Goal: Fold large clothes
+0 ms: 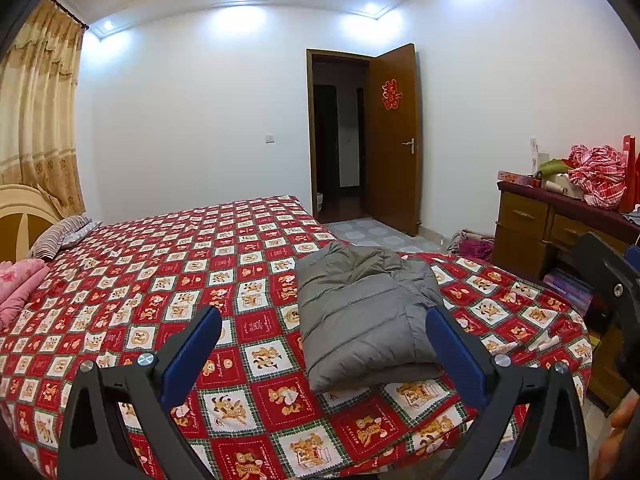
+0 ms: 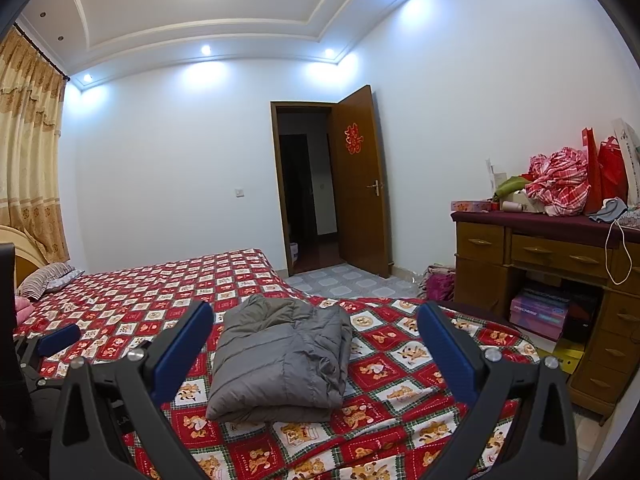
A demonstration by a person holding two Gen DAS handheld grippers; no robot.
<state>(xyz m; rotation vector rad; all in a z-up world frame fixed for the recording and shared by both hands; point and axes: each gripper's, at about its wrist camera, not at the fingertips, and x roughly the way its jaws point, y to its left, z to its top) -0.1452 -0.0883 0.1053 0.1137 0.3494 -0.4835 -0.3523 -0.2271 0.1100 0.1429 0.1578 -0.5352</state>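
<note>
From the left wrist camera I see my left gripper (image 1: 323, 356) with its blue-padded fingers (image 1: 192, 350) spread wide apart and holding nothing. Between them, in the centre of the frame, the grey padded jacket (image 1: 366, 316) lies folded into a thick rectangle on the bed (image 1: 160, 280), near the bed's lower right corner. The bed wears a red checked cover printed with bears. At the left edge of the frame sit a striped pillow (image 1: 60, 236) and a pink bundle of bedding (image 1: 20, 284). The brown door (image 1: 394, 140) stands open in the upper middle, and a wooden bench (image 1: 532, 220) at the right edge carries a heap of red checked cloth (image 1: 598, 174). Part of the other gripper shows at the far right edge, too cropped for me to judge from here.

From the right wrist camera, my right gripper (image 2: 314, 344) also has its fingers (image 2: 182, 346) wide apart and empty. The folded jacket (image 2: 280, 354) sits in the lower centre of the frame, flat on the bed cover (image 2: 400, 364), lying closer to the frame-left finger than to the other. The open door (image 2: 360, 184) is at centre, and the bench (image 2: 560, 248) with its drawers fills the right side, the red cloth (image 2: 558, 184) piled on top. A blue pad of the left gripper (image 2: 60, 338) peeks in at the left edge.
</note>
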